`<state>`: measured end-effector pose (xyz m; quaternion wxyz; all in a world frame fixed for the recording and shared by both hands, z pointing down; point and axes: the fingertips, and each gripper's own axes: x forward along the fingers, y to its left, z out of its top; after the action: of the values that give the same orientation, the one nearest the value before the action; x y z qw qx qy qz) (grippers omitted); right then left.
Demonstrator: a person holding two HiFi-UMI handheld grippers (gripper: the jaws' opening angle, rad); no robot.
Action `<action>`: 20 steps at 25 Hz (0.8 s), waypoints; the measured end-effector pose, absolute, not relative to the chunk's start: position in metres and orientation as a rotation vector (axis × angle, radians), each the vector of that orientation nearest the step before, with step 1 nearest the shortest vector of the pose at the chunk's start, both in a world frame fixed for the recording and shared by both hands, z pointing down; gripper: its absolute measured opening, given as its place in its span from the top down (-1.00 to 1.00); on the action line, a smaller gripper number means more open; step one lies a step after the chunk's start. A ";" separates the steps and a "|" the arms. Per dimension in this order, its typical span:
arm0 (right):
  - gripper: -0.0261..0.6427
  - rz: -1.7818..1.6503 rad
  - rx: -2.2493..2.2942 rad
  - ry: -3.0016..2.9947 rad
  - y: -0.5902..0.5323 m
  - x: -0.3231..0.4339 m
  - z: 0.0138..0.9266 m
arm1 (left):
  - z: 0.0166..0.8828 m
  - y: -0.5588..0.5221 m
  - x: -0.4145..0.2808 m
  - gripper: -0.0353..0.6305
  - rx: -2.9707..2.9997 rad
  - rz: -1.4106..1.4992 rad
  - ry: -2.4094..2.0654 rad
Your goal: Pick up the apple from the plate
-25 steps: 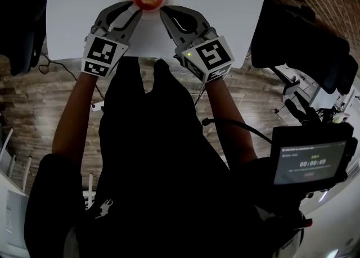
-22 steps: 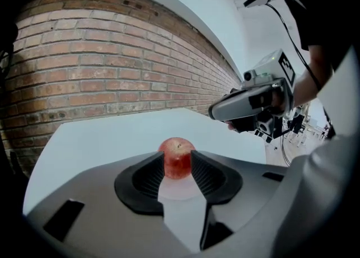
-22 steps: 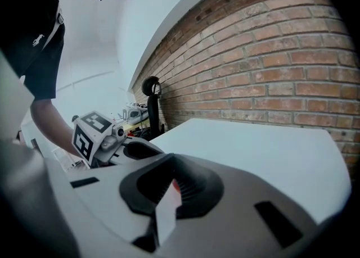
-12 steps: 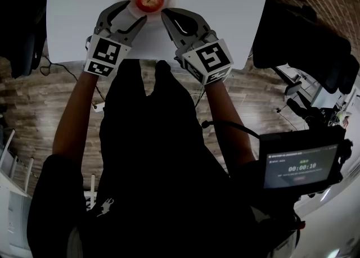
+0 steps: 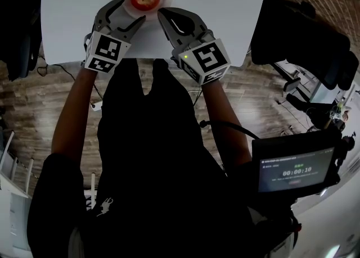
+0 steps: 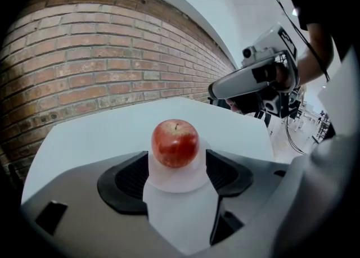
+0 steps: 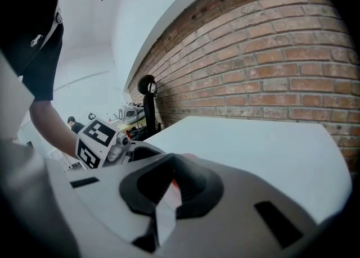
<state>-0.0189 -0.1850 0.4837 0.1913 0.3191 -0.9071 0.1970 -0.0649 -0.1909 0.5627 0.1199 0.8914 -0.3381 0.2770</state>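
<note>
One apple (image 6: 175,143) sits on its plate (image 6: 175,184), untouched before the left gripper's (image 5: 130,10) jaws, which have just been opening; the right gripper's (image 5: 163,14) seem together.

The white table (image 5: 225,15) bears a pale round plate (image 6: 175,179) lying flat, well in from its near edge

light: your head view is dim, torso (image 5: 157,155) and floor (image 5: 34,88) near black, only the white table (image 5: 225,4) glares | gripper views: you get soft, even light, faint shadows | distortion: strong fisheye bends the brick wall (image 6: 112,66), corners black | focus: your right gripper (image 7: 167,188) blurs up close
</note>
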 end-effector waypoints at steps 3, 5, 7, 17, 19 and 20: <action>0.91 0.552 0.904 -2.564 -0.187 -0.020 0.482 | 0.565 -0.193 -0.064 -0.06 2.606 0.804 -0.996; 0.91 0.558 0.904 -2.551 -0.186 -0.019 0.484 | 0.567 -0.195 -0.064 -0.12 2.609 0.809 -0.999; 0.91 0.562 0.897 -2.533 -0.184 -0.018 0.486 | 0.569 -0.195 -0.063 -0.15 2.612 0.814 -1.000; 0.91 0.565 0.912 -2.555 -0.188 -0.008 0.487 | 0.574 -0.206 -0.049 -0.25 2.641 0.856 -0.996; 0.91 0.567 0.915 -2.556 -0.188 -0.008 0.487 | 0.574 -0.209 -0.047 -0.25 2.649 0.858 -0.994; 0.91 0.567 0.915 -2.556 -0.189 -0.009 0.487 | 0.575 -0.209 -0.046 -0.25 2.653 0.856 -0.994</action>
<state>-0.0088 -0.1888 0.4870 0.1828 0.3243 -0.9061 0.2011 -0.0463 -0.2094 0.5746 0.0910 0.8927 -0.3344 0.2881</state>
